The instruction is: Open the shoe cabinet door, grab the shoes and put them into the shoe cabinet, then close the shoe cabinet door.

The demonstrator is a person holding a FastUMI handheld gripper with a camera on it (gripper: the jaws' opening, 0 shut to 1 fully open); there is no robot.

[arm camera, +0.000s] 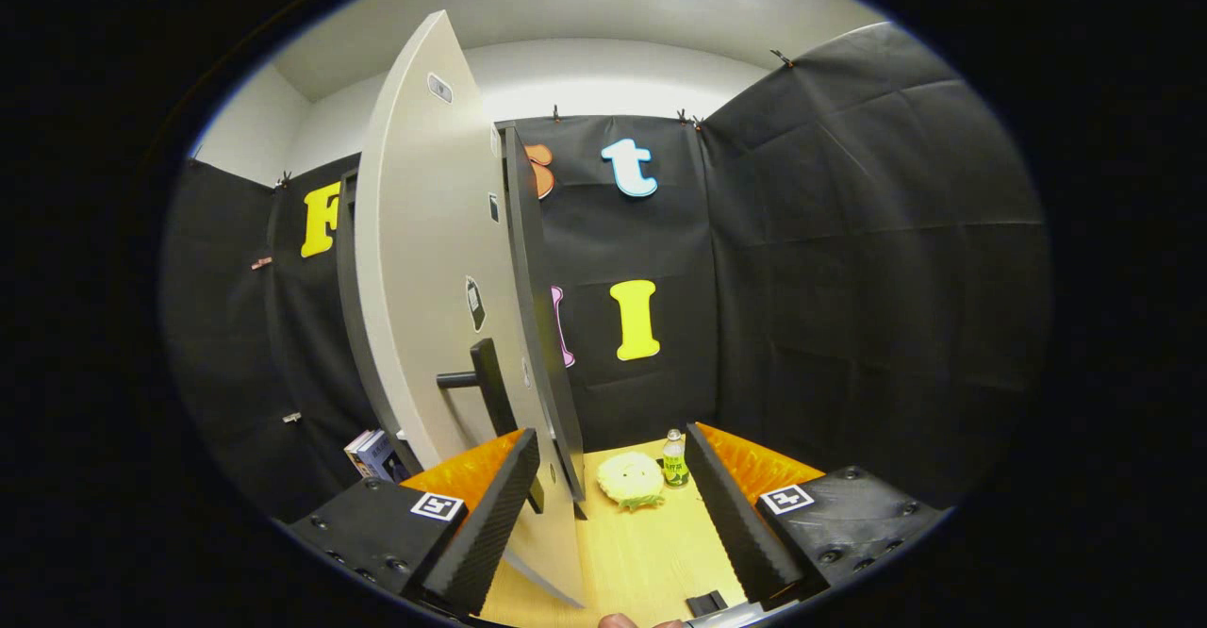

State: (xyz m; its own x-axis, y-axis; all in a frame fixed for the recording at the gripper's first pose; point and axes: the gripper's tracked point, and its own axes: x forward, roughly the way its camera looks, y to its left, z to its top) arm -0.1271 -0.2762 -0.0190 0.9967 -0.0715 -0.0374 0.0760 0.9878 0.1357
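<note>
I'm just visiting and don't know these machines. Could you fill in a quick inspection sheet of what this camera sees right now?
Surface: light wooden tabletop, bare between the fingers.
Job's things: pale cabinet door swung open, seen nearly edge-on, with a dark bar handle; shoes, nothing seen.
Clutter: round yellowish item and small green bottle ahead of the fingers; books beyond the door; small dark piece near the fingers.
Grippers: gripper open, its fingers spread either side of the door's edge, not pressing it.
Cables: nothing seen.
Surroundings: black cloth walls, white ceiling.
</note>
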